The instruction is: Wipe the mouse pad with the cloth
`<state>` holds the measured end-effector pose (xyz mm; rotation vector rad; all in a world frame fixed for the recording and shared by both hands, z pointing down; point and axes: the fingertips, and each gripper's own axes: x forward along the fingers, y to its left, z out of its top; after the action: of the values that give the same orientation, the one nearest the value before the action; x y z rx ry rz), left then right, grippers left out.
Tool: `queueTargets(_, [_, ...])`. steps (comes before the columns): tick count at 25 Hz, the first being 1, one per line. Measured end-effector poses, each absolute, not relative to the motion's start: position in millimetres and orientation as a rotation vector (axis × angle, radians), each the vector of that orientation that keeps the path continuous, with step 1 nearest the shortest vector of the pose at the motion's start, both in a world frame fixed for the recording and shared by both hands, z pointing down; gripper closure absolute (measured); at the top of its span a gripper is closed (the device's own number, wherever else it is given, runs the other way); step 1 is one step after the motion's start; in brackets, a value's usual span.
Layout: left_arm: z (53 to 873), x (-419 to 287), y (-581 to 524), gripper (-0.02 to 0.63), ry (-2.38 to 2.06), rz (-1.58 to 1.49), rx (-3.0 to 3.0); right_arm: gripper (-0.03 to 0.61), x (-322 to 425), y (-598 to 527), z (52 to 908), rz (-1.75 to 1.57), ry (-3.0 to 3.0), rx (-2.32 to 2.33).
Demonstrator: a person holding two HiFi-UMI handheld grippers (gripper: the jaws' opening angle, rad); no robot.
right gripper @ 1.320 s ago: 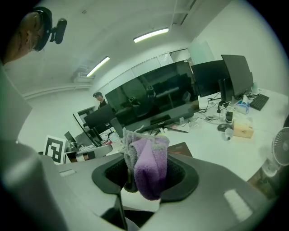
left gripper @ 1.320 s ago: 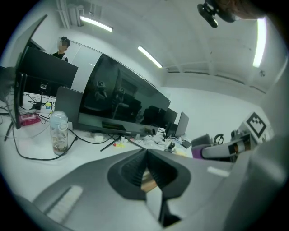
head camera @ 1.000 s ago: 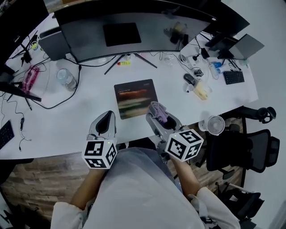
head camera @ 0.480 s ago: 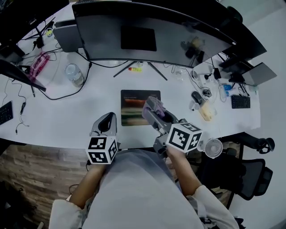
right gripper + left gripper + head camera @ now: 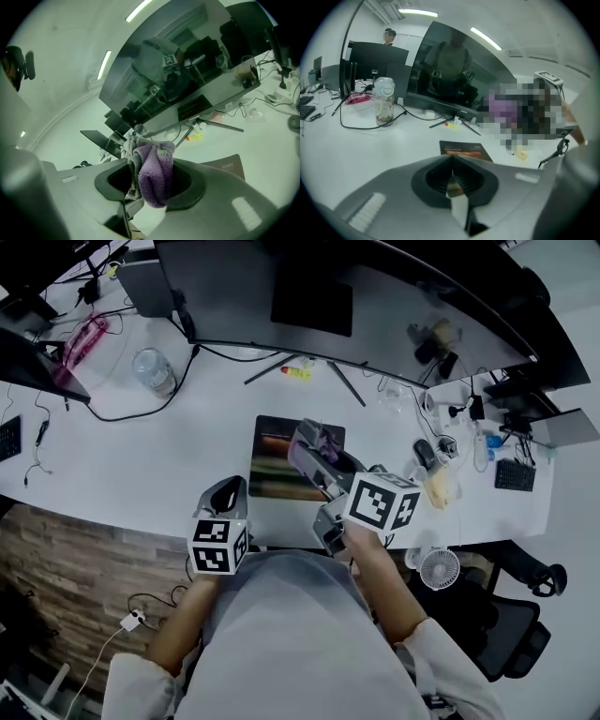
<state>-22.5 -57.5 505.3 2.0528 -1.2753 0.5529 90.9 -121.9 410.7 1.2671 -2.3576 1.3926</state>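
Note:
A dark mouse pad (image 5: 281, 457) with an orange band lies on the white desk (image 5: 178, 451) in front of the monitor; its near end shows in the left gripper view as the mouse pad (image 5: 464, 150). My right gripper (image 5: 305, 448) hangs over the pad's right half, shut on a bunched purple and grey cloth (image 5: 152, 171), seen from the head view as the cloth (image 5: 317, 437). My left gripper (image 5: 225, 498) stays at the desk's near edge, left of the pad, with its jaws closed together and nothing between them.
A wide curved monitor (image 5: 309, 296) on a splayed stand spans the back. A glass jar (image 5: 155, 371) and black cable sit at left. A mouse (image 5: 424, 454), a yellow object (image 5: 439, 486), cables and a small keyboard crowd the right. A desk fan (image 5: 439, 568) stands below the edge.
The head view has swung, so the desk sits lower and more tilted in frame. My right gripper with the cloth has moved forward over the mouse pad. The left gripper has held its place.

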Motion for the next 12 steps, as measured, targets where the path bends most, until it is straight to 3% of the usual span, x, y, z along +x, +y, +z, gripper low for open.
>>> queueTargets(12, [572.6, -4.1, -50.5, 0.614, -1.201, 0.617, 1.919, 0.393, 68.9, -153.9, 475.0, 1.518, -2.251, 1.176])
